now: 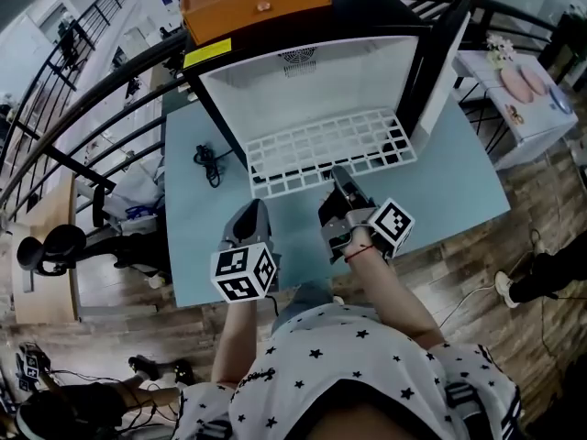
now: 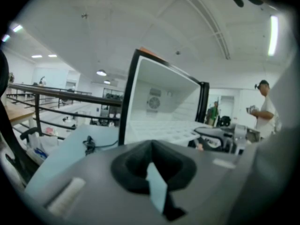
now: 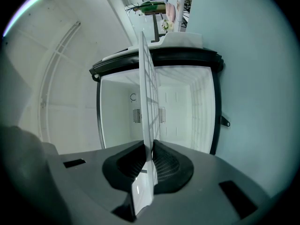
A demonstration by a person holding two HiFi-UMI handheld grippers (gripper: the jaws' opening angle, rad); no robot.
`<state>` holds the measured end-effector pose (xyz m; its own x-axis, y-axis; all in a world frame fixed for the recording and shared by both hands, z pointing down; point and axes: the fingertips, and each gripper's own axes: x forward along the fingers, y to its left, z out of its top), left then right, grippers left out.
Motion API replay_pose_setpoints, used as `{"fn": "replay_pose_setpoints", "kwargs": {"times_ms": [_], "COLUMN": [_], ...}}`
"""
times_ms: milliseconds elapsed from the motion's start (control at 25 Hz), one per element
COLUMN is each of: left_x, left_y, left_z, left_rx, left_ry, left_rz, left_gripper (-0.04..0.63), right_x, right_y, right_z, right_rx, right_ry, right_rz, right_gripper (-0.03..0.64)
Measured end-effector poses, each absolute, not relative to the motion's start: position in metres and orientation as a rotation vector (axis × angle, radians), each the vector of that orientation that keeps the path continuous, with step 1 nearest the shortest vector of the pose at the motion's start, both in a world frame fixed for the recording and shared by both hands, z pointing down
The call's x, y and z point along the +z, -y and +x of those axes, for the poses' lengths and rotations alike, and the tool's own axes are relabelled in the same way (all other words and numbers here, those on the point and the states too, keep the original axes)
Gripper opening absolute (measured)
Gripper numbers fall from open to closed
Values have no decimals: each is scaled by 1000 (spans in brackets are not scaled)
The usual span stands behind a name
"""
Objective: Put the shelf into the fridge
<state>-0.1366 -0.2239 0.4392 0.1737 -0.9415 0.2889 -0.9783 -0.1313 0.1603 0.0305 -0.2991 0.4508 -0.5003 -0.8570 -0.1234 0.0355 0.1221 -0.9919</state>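
Honestly, looks like mid-insertion. Got the white wire shelf pinched by its near edge in the right gripper, pads clamped tight on the front rim, which shows edge-on in that gripper's own view. Far end poking into the open fridge, near part hanging out past the front lip. No job for the left gripper: closed on nothing, hovering near the shelf's left corner, apart from it.

Next up, probably: push straight in and hold it level so both side edges land on the same pair of ledges inside. Can't tell from these angles whether either edge is sitting on a ledge yet. Might be worth steadying the left corner with the idle gripper, since going in skewed could jam it.

As for the setup: working on a pale blue table, fridge at the back of it, door swung open to the right. Spotted a black cable lying left of the fridge and an orange box sitting on top. Beyond that, black railing, wood floor, a small white side table with pinkish dishes, plus a person standing well off in the left gripper view.
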Motion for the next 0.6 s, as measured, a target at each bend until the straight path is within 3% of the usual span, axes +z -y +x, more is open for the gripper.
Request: {"fn": "replay_pose_setpoints", "kwargs": {"times_ms": [600], "left_x": [445], "left_y": [225], "left_z": [-139], "left_rx": [172], "left_ry": [1836], "left_rz": [2125], "left_gripper": [5], "right_x": [458], "right_y": [305], "right_z": [23], "right_rx": [-1518], "right_ry": [-1634], "right_rz": [-815], "right_gripper": [41]}}
